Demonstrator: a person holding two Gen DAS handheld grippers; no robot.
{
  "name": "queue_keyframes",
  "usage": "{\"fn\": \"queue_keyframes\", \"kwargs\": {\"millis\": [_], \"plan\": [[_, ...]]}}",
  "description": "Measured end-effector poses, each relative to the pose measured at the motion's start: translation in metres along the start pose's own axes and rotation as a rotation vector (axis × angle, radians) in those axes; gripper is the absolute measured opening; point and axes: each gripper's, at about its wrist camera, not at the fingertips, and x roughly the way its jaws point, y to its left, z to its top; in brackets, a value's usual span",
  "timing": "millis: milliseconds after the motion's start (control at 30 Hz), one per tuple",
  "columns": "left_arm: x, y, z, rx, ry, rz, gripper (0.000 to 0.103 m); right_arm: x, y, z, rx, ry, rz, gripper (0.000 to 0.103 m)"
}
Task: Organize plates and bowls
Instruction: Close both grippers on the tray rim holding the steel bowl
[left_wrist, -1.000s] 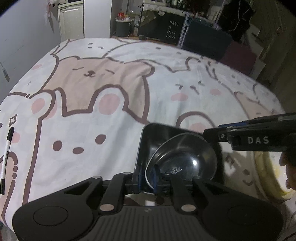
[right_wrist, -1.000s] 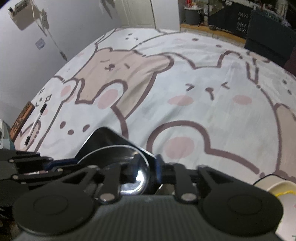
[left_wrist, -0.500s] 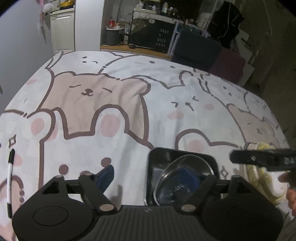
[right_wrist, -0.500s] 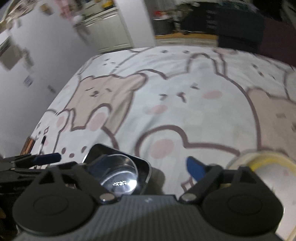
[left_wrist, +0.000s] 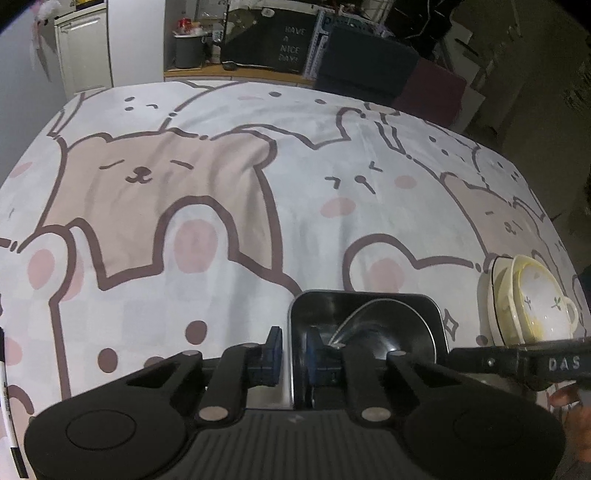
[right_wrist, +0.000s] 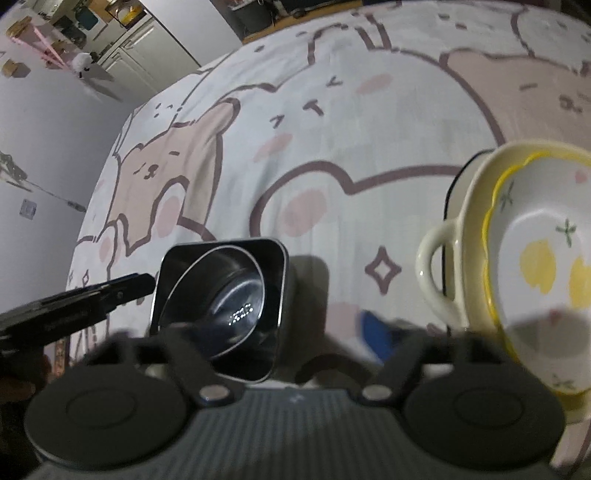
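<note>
A square black dish (left_wrist: 432, 321) lies on the bear-print cloth with a round steel bowl (left_wrist: 384, 325) tilted inside it; both also show in the right wrist view, the dish (right_wrist: 279, 266) and the bowl (right_wrist: 229, 295). My left gripper (left_wrist: 293, 347) is shut on the dish's left wall, one pad outside and one inside. A stack of cream and yellow ceramic bowls (left_wrist: 532, 299) with a handle sits to the right, close in the right wrist view (right_wrist: 535, 258). My right gripper (right_wrist: 280, 332) is open and empty between the dish and the stack.
A black-and-white pen (left_wrist: 5, 387) lies at the cloth's left edge. The bear-print cloth (left_wrist: 221, 192) stretches far ahead. Dark furniture and a bin (left_wrist: 188, 48) stand beyond the far edge.
Both grippers let go of the steel bowl and opened. My left gripper then closed on the black dish's left wall. My right gripper swung right toward the ceramic stack.
</note>
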Motion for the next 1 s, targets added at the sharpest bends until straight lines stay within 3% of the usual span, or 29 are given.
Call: {"fn": "queue_keyframes", "kwargs": {"millis": [67, 133, 367, 500, 1000], "plan": [[0.003, -0.001, 0.000, 0.007, 0.012, 0.002, 0.015, 0.001, -0.002, 0.002, 0.017, 0.014, 0.000, 0.055], [0.005, -0.002, 0.000, 0.016, 0.022, 0.010, 0.015, 0.003, -0.001, 0.004, 0.013, 0.015, 0.000, 0.039], [0.011, -0.003, 0.001, 0.033, 0.041, 0.026, 0.014, 0.012, 0.004, 0.009, 0.010, 0.035, 0.014, 0.020], [0.016, -0.003, -0.001, 0.046, 0.061, 0.041, 0.009, 0.018, 0.009, 0.011, -0.014, 0.033, 0.013, 0.009], [0.032, -0.008, -0.003, 0.086, 0.106, 0.054, 0.005, 0.025, 0.016, 0.009, -0.049, 0.029, -0.023, 0.007]]}}
